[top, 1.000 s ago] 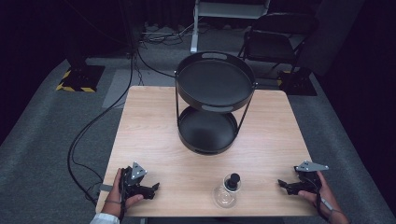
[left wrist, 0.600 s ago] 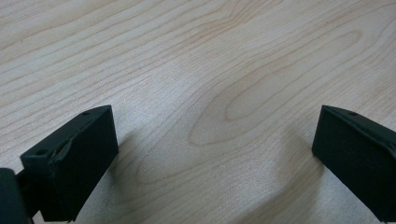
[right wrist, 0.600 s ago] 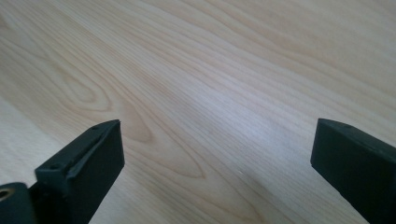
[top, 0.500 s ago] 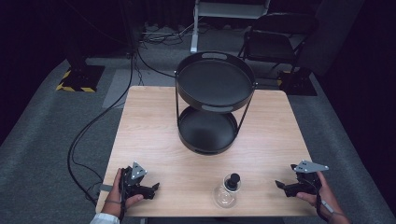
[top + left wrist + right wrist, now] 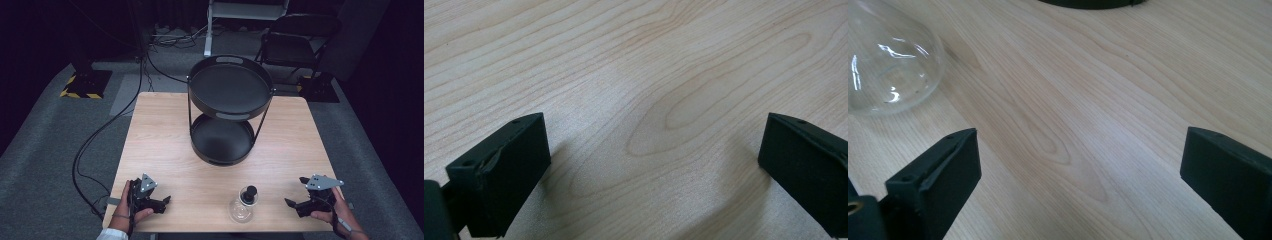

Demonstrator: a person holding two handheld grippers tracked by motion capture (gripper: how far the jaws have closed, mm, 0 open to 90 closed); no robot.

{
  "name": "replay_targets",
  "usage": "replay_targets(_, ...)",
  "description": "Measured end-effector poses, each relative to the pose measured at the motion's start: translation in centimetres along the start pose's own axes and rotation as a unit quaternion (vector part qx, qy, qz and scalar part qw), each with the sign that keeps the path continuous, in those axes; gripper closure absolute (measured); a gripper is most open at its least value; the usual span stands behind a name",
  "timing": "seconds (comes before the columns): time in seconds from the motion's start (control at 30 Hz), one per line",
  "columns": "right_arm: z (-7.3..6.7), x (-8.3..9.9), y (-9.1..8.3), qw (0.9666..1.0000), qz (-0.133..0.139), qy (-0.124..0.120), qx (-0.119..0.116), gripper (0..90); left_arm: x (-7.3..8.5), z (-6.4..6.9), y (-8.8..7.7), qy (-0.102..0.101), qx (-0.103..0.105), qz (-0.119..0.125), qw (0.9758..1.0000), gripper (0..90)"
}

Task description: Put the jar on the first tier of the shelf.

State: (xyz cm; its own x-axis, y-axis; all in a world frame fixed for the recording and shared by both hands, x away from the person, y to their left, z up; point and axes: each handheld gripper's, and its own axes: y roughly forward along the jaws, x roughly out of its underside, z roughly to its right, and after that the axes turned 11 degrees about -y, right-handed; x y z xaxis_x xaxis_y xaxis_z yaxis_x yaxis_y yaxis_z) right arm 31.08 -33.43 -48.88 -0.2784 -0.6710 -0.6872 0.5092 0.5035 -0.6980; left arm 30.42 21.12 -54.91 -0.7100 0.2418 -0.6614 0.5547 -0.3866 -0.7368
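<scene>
Right gripper jaws spread wide, empty; glass flask at its 9 o'clock. Left gripper likewise wide, idle. Approach low, close on black stopper neck, not round belly.

No readable text, label or number anywhere.

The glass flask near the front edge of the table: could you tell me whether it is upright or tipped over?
Upright. The glass flask rests on its round clear base on the table, black stopper pointing up.
</scene>
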Motion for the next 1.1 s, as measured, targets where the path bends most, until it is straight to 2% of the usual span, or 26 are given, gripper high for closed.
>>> replay_targets(0.37, -1.2, -1.7, 0.5, 0.9994, 0.018, -0.027, -0.013, 2.9, 0.0, 0.0, 0.0, 0.0, 0.0, 0.0, 1.0, 0.0)
replay_targets(0.6, -2.1, -3.0, 1.3, 0.9981, 0.029, -0.042, -0.034, 3.0, 0.0, 0.0, 0.0, 0.0, 0.0, 0.0, 1.0, 0.0)
replay_targets(0.7, -2.3, -3.2, 1.5, 0.9977, 0.034, -0.045, -0.038, 3.1, 0.0, 0.0, 0.0, 0.0, 0.0, 0.0, 1.0, 0.0)
replay_targets(1.0, -3.5, -4.3, 2.3, 0.995, 0.049, -0.048, -0.072, 3.4, 0.0, 0.0, 0.0, 0.0, 0.0, 0.0, 1.0, 0.0)
replay_targets(1.1, -3.8, -4.5, 2.5, 0.9946, 0.051, -0.049, -0.076, 3.6, 0.0, 0.0, 0.0, 0.0, 0.0, 0.0, 1.0, 0.0)
